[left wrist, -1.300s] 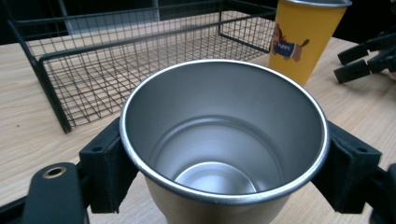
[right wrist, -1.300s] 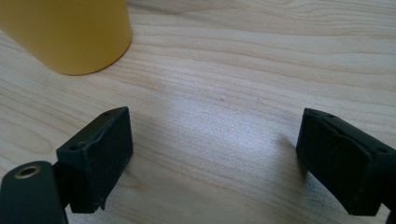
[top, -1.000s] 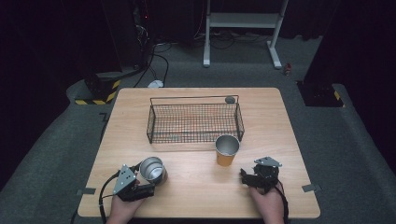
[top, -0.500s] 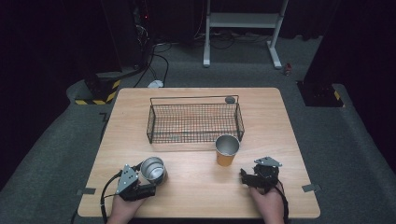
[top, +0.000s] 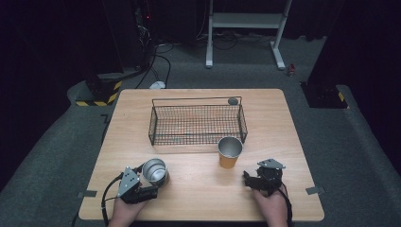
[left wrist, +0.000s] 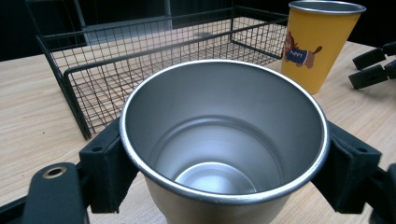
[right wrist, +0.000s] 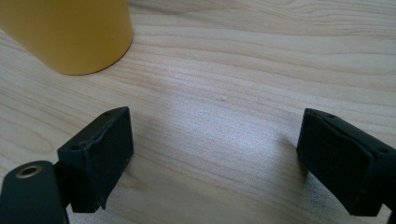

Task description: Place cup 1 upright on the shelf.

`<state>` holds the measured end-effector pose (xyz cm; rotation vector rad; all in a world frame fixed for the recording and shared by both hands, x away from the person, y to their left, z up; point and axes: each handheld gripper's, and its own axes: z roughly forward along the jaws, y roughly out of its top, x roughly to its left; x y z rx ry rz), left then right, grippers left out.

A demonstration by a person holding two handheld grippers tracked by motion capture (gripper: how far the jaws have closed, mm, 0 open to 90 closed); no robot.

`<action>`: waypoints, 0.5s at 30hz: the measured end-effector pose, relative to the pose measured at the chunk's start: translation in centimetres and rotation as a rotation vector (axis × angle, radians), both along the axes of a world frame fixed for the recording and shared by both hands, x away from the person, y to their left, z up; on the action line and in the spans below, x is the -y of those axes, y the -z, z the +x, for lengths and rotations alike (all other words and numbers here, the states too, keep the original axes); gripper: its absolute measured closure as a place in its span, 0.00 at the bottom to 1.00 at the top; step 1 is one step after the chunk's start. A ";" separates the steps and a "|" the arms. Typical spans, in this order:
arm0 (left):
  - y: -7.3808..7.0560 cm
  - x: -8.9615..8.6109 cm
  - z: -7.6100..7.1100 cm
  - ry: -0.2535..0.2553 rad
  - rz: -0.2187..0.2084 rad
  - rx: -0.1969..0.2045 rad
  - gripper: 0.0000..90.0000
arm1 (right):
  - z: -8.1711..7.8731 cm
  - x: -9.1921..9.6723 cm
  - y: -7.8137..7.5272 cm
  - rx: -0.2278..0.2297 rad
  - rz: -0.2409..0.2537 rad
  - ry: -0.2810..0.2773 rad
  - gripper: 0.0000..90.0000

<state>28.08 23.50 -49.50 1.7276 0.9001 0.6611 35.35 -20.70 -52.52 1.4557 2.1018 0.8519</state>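
The steel cup [left wrist: 224,149] sits between the left gripper [left wrist: 224,163]'s jaws. Beyond them stands the wire basket [left wrist: 74,88], with the printed cup [left wrist: 313,46] ahead to their right. The right gripper [right wrist: 215,158]'s jaws straddle bare table [right wrist: 261,70], the printed cup ahead-left.

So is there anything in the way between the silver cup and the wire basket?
Nothing visible. The left gripper is shut on the silver cup, and bare table lies between it and the wire basket. The yellow cup stands off to the side, near the basket's front corner.
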 end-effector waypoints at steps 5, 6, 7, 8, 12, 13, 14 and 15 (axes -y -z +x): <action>-0.4 0.4 0.2 -0.009 0.000 0.012 0.21 | 0.0 0.0 0.0 0.000 0.000 0.000 0.12; -0.5 0.5 0.2 -0.008 0.005 0.011 0.21 | 0.0 0.0 0.0 0.000 0.000 0.000 0.12; -0.6 0.6 0.3 -0.009 0.008 0.008 0.21 | 0.0 0.0 0.0 0.000 0.000 0.000 0.12; -0.8 0.7 0.4 -0.008 0.013 0.003 0.21 | 0.0 0.0 0.0 0.000 0.000 0.000 0.12; -1.1 0.9 0.8 -0.004 0.015 -0.021 0.21 | 0.0 0.0 0.0 0.000 0.000 0.000 0.12; -1.1 0.9 0.8 -0.004 0.015 -0.021 0.21 | 0.0 0.0 0.0 0.000 0.000 0.000 0.12; -1.2 0.9 0.9 -0.003 0.013 -0.024 0.21 | 0.0 0.0 0.0 0.000 0.000 0.000 0.12; -1.4 0.9 1.0 -0.005 0.006 -0.028 0.21 | 0.0 0.0 0.0 0.000 0.000 0.000 0.12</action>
